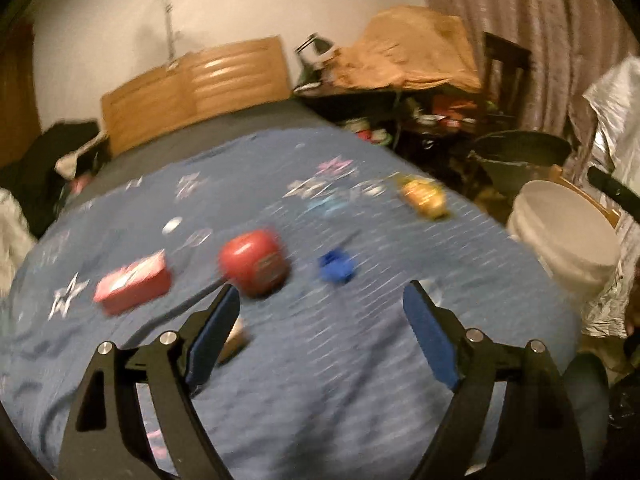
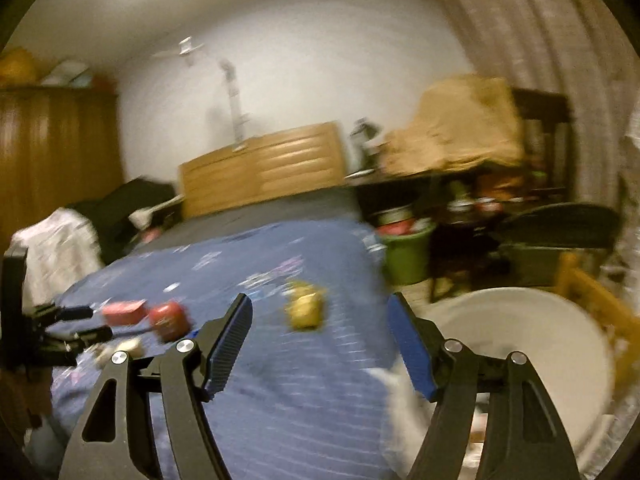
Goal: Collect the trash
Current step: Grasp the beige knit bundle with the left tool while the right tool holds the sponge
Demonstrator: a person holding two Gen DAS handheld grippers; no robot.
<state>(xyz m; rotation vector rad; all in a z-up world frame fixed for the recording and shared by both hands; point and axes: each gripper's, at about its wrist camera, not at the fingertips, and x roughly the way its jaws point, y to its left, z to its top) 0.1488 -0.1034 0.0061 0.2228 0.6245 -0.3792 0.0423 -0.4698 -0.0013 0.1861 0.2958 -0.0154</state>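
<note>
Trash lies on a bed with a blue star-print blanket (image 1: 280, 360). In the left wrist view I see a red box (image 1: 132, 282), a red round container (image 1: 256, 262), a small blue piece (image 1: 336, 266), a yellow wrapper (image 1: 424, 196) and a tan item (image 1: 236, 338) beside the left finger. My left gripper (image 1: 322, 296) is open and empty above the blanket, just short of the red container. My right gripper (image 2: 320, 308) is open and empty, with the yellow wrapper (image 2: 306, 310) ahead between its fingers. The left gripper (image 2: 72, 324) shows at the right wrist view's left edge. Both views are blurred.
A white bucket (image 1: 568, 232) stands right of the bed; it also shows in the right wrist view (image 2: 520, 352). A wooden headboard (image 1: 196, 84), a cluttered dark table (image 1: 432, 112), a green bin (image 2: 408, 256), a curtain (image 1: 532, 20) and a wardrobe (image 2: 52, 160) surround the bed.
</note>
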